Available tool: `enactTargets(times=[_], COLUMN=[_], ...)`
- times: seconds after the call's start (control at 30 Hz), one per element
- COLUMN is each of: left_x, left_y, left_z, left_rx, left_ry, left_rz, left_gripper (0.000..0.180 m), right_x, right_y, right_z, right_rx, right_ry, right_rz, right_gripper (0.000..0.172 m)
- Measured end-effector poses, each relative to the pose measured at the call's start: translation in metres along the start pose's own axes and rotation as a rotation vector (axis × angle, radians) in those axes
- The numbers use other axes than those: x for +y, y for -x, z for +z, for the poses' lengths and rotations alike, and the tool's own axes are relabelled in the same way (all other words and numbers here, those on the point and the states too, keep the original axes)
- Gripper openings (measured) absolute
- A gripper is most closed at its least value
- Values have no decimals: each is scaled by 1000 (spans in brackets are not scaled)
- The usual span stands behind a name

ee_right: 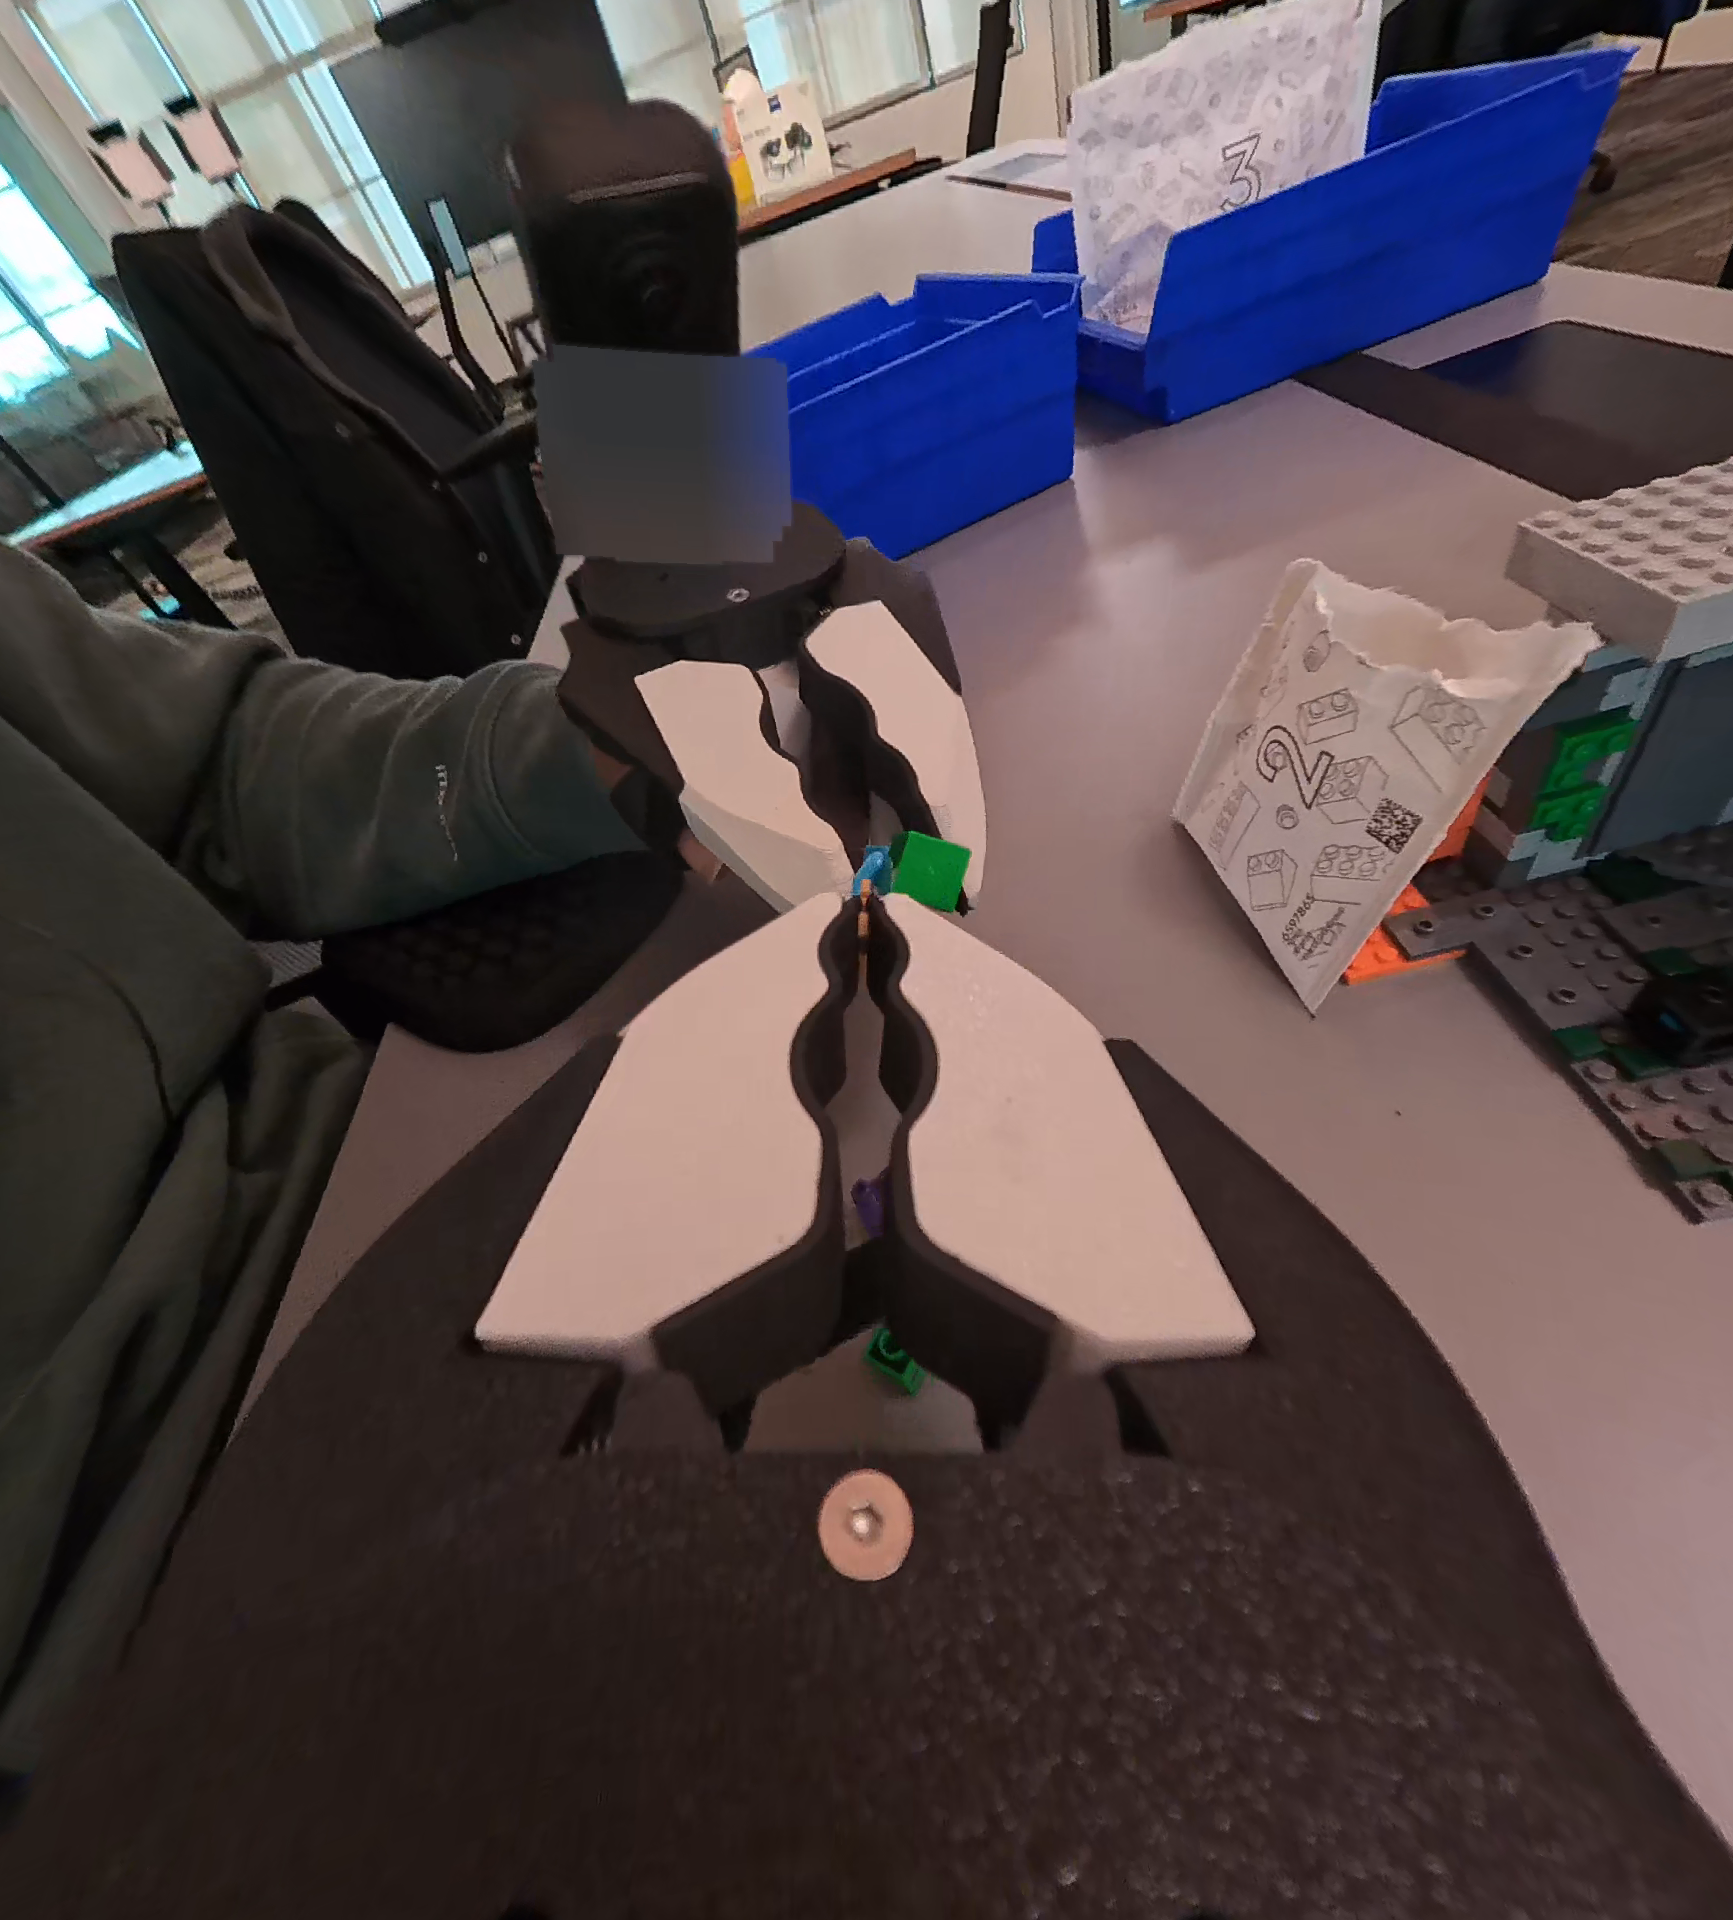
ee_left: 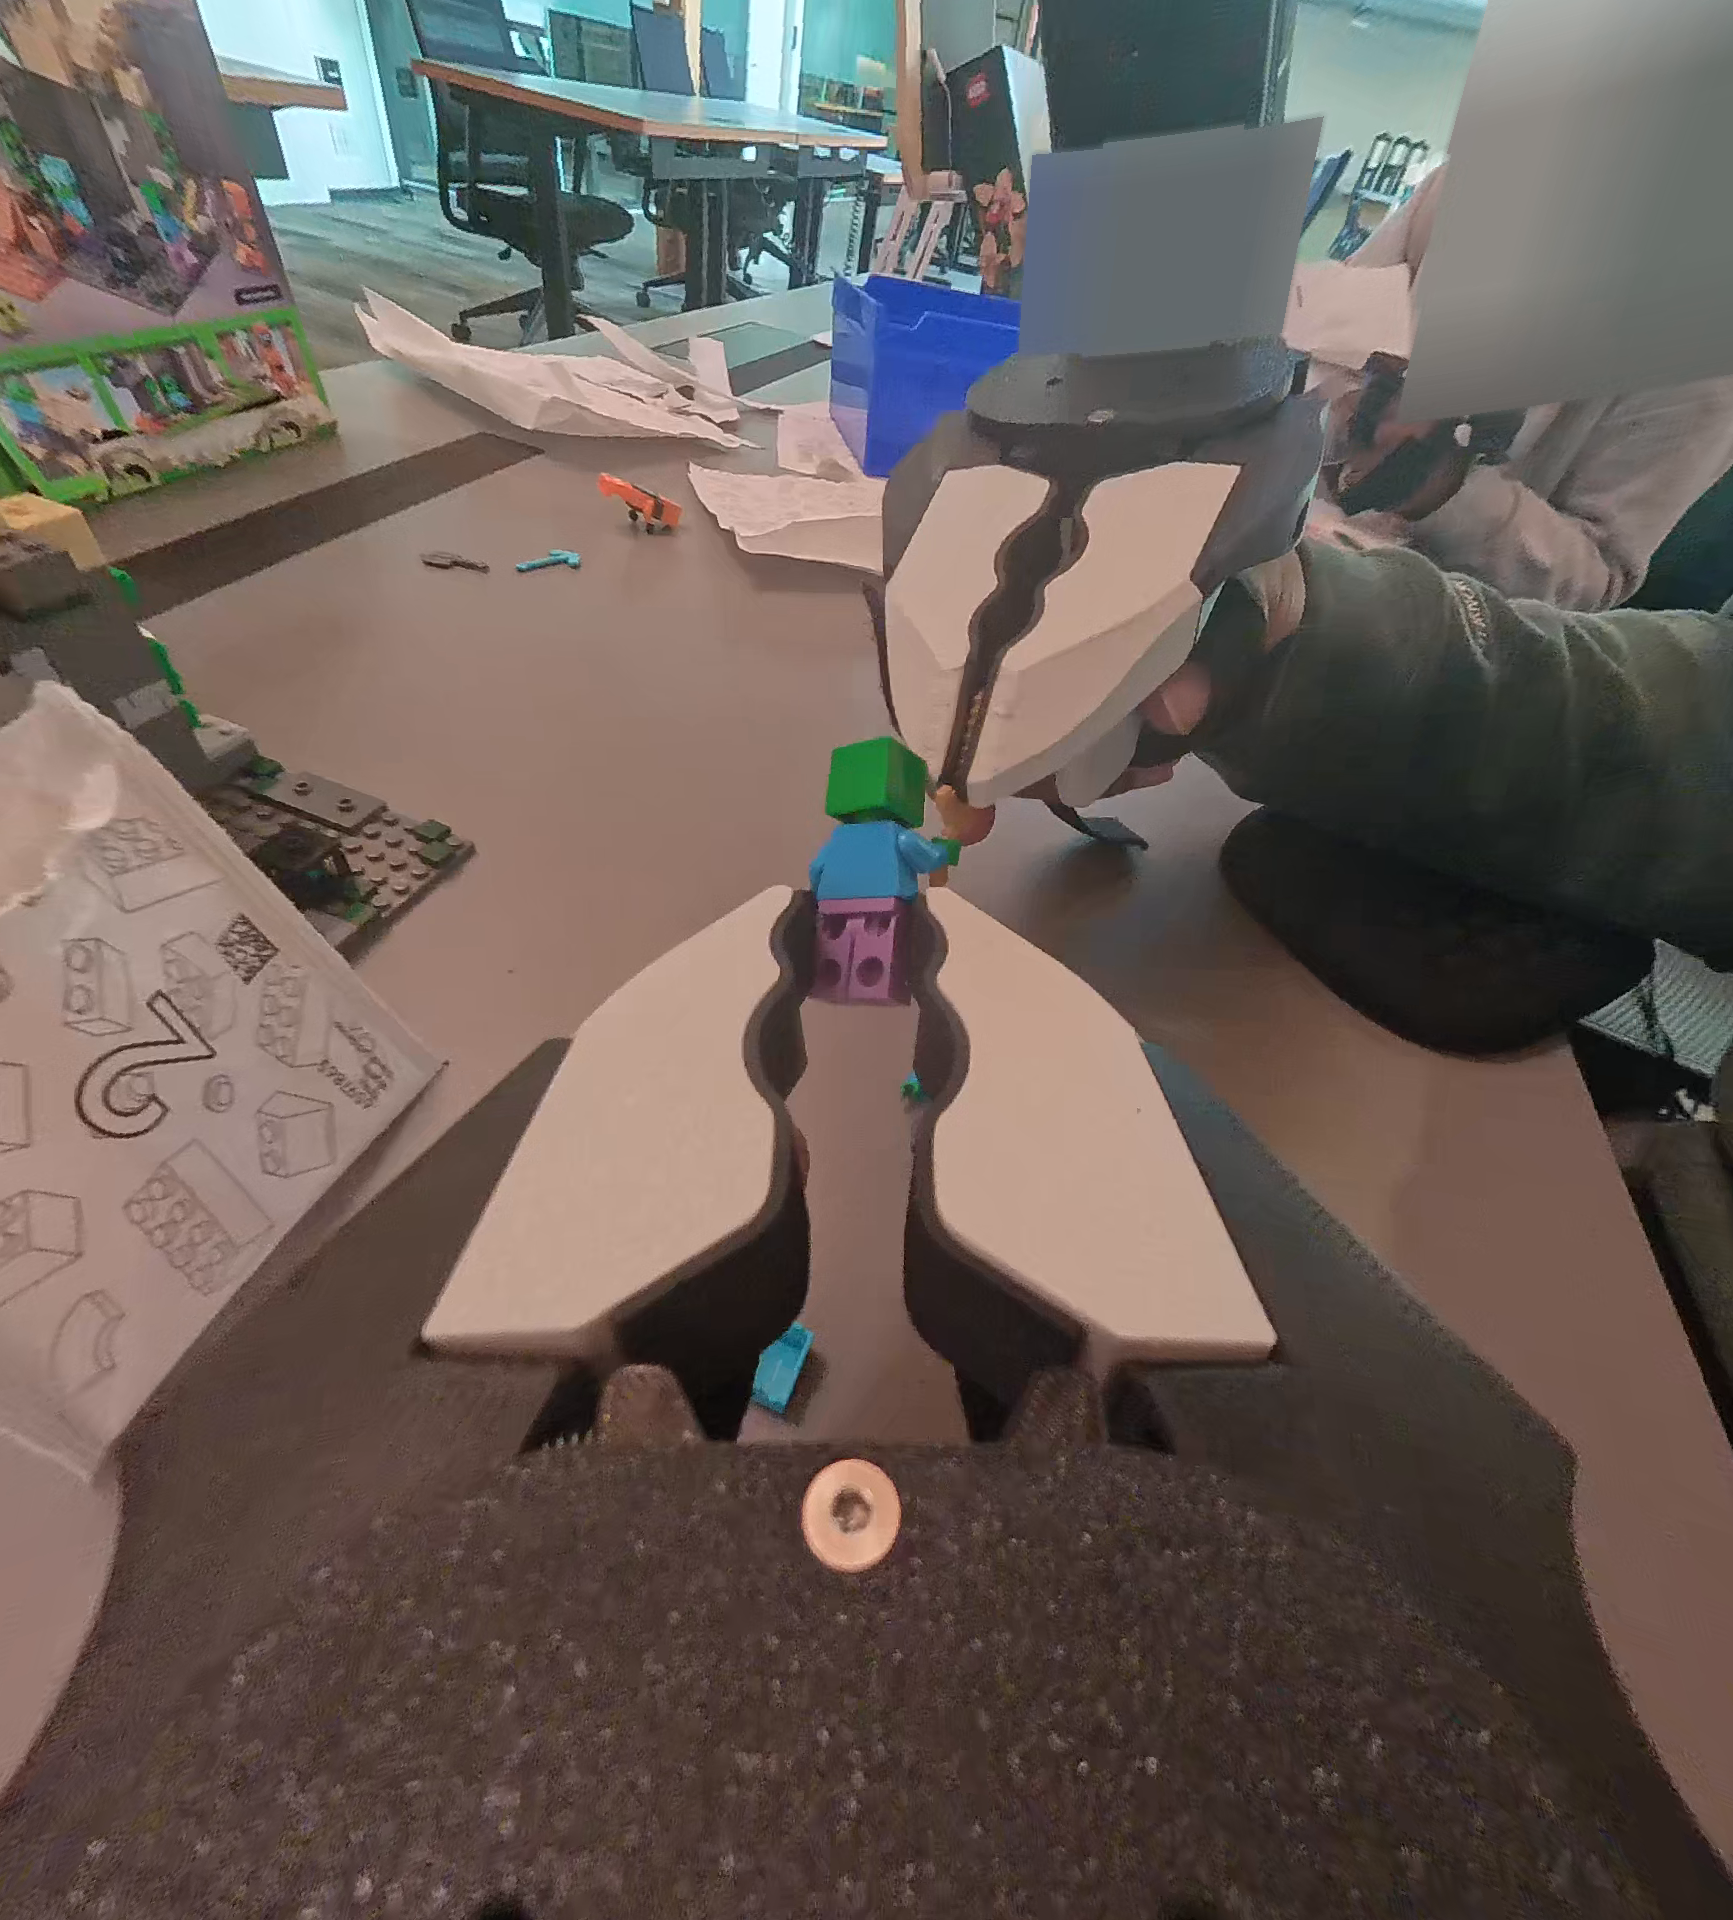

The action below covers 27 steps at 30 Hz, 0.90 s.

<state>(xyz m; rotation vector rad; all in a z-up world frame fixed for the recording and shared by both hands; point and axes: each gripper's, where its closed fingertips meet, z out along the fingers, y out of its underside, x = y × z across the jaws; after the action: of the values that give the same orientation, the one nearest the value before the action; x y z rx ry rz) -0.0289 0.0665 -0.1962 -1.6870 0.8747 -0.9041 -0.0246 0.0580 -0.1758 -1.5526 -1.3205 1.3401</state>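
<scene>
**Two grippers meet on one toy figure**

Two grippers close in on a small toy figure (ee_left: 867,862) with a green cube head, blue torso and purple legs. The left gripper (ee_left: 860,935) has its fingers set narrow, the dark wavy pads pressed to either side of the purple legs, so the figure stands upright at the tips, seen from behind. The right gripper (ee_left: 955,800) comes in from the far right with its fingers drawn together on a thin tan tool (ee_left: 966,821) that sits at the figure's green hand. In the right wrist view the same tan sliver (ee_right: 862,925) shows pinched between the tips, with the figure's blue arm just beyond.

Near left of the figure stands a torn white paper bag (ee_left: 114,1039) printed with brick outlines, and behind it a grey studded brick build (ee_left: 322,831) with green bits. Farther off on the grey table (ee_left: 581,675) lie a small orange piece (ee_left: 638,504), a light blue pick (ee_left: 550,561) and a dark piece (ee_left: 455,561). Crumpled white papers (ee_left: 550,384) and a blue bin (ee_left: 919,374) sit at the far side, a printed set box (ee_left: 114,260) at far left. A sleeved arm (ee_left: 1516,707) rests on a black pad (ee_left: 1413,925) at right.
</scene>
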Motion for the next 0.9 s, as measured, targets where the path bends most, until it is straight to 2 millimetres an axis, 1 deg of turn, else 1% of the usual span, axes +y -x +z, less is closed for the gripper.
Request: enactTargets(times=[0.23, 0.4, 0.43, 0.47, 0.5, 0.53, 0.57, 0.6, 0.63, 0.67, 0.77, 0.9], left_x=[1, 3, -8, -21, -26, -19, -18, -17, -14, -12, -5, 3], left_y=[-5, -8, -3, 5, 10, 12, 6, 2, 1, 1, 6, 5], left_z=[3, 5, 0, -10, -19, -19, -17, -14, -10, -8, -6, -3], left_rx=[76, 104, 87, 96, 81, 24, 20, 29, 21, 20, 8, 6], left_ry=[-26, -22, -97, -162, -168, -103, -92, -88, -78, -67, -27, 9], left_rz=[-98, -107, -136, -195, -167, -62, -19, -28, -28, -27, -20, -13], left_gripper=[16, 16, 16, 16, 15, 16, 16, 16, 16, 16, 16, 16], right_x=[5, 14, 26, 43, 51, 40, 27, 17, 12, 12, 33, 63], right_y=[6, 9, 13, 12, 10, 13, 16, 15, 10, 4, -13, -26], right_z=[-4, -8, -8, -5, 0, 3, 0, -5, -10, -15, -26, -23], right_rx=[-27, -29, -54, -37, -9, -10, -16, -4, 15, 33, 96, 111], right_ry=[51, 127, 208, 298, 318, 248, 203, 179, 173, 183, 259, 397], right_rz=[-48, -126, -148, -186, -219, -230, -229, -241, -234, -215, -150, -108], right_gripper=[1, 1, 1, 1, 1, 1, 1, 1, 1, 1, 1, 1])
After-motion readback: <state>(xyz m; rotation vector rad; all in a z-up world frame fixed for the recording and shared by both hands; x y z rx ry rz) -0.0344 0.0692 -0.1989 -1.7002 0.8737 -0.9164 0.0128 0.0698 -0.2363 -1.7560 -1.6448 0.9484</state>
